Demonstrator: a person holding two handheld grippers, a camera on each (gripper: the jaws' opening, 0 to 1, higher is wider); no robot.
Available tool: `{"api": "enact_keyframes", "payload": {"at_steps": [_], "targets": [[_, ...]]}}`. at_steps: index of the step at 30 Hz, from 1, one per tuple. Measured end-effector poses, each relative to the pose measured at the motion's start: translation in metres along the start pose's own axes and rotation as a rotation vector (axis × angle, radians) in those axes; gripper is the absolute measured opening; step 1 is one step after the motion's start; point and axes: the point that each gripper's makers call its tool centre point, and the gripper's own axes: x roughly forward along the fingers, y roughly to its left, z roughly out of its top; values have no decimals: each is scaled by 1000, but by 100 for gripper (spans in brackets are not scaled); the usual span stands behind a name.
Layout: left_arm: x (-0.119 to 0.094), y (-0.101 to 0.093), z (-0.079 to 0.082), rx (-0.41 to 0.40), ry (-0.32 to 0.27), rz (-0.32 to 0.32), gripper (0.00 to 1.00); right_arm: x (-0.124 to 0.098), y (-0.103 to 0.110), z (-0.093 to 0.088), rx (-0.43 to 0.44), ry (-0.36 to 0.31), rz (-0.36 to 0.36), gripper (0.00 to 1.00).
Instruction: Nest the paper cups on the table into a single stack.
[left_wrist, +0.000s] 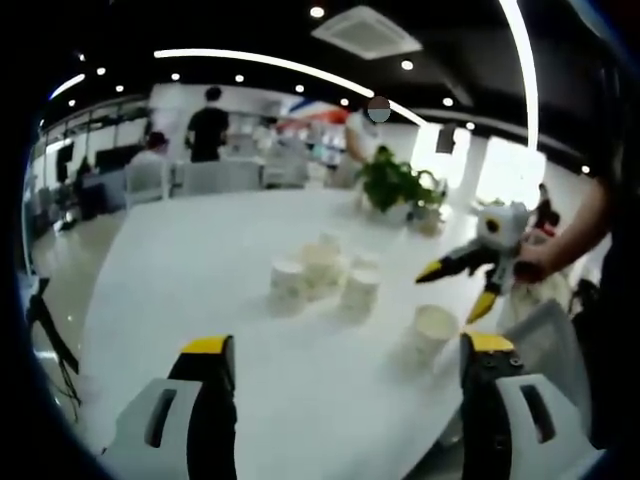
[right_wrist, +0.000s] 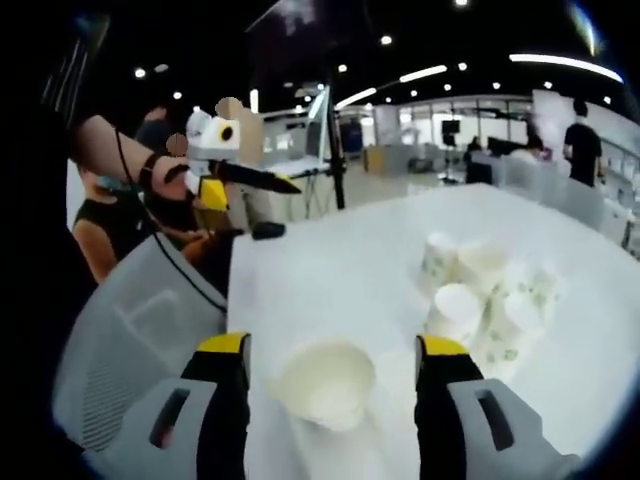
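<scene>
Lone cup between right gripper jaws, spread wide, not gripping, likely lining up grab; cluster of cups at 2 o'clock on table; left gripper jaws apart, empty, cluster at 12 o'clock, well apart.

White paper cups, some green-patterned, on a white table; yellow-tipped black claws.
</scene>
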Motion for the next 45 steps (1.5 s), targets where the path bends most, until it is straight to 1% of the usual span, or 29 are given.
{"api": "enact_keyframes", "payload": {"at_steps": [4,12,24,31,34,45], "targets": [[-1,0,0,-1,-1,1,93,-5,-1,8,-4,-19,-15,66],[-2,-2,0,10,0,-6,92,-10,-3,16,-12,-39,-37,67],[-3,-6,-3,13,1,-10,92,-11,-8,21,-8,-49,-61,70],[-6,-6,-5,7,-1,-6,92,-9,-15,21,-11,-43,-76,73],[-7,-4,-9,9,5,-7,92,-8,-18,22,-14,-40,-79,73],[-9,-3,-11,0,1,-2,92,-2,-31,30,-22,-42,-85,73]]}}
